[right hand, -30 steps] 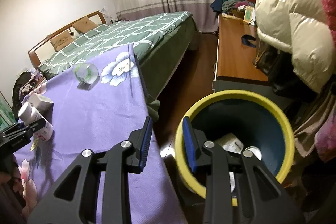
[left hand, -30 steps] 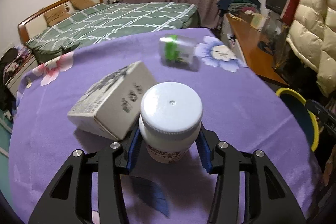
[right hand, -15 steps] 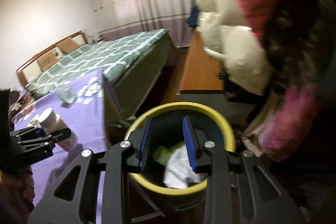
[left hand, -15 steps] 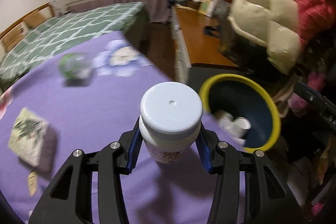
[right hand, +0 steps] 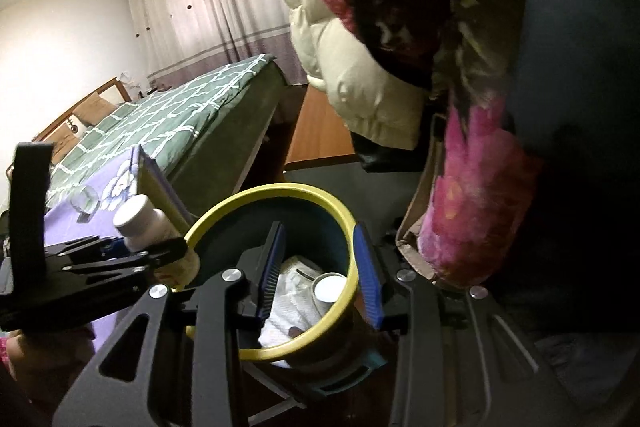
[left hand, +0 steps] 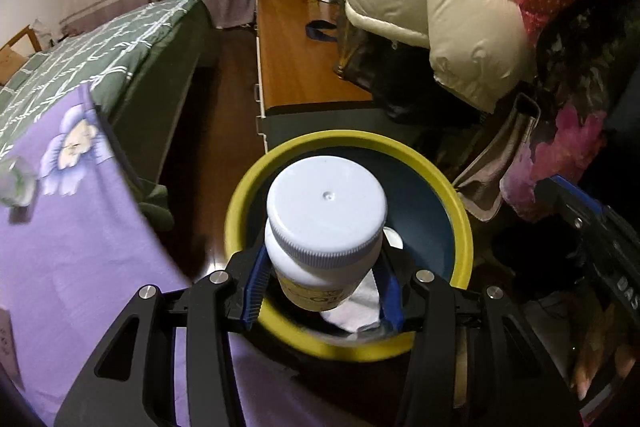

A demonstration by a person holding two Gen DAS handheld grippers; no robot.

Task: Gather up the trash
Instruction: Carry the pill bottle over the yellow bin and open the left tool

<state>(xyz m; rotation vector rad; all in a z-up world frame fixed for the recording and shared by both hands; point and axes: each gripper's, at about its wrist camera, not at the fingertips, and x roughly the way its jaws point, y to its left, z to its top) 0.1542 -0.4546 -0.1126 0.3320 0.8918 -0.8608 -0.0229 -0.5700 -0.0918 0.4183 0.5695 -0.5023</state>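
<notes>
Beside a purple-covered table (left hand: 72, 267), a yellow-rimmed bin (left hand: 240, 211) is seen on the floor. A white-capped bottle (left hand: 326, 223) is clamped by the left gripper (left hand: 324, 283) above the bin. Nothing is held by the right gripper (right hand: 320, 267), whose jaws are opening over crumpled paper (right hand: 288, 303).

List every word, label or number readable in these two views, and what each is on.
None can be read in full.
White bottle in the left gripper: yellow label with dark print, too blurred and mostly hidden.
Right gripper at the frame edge: pale letters, cut off, unreadable.
Paper scrap on the purple cloth: marks too small.
</notes>
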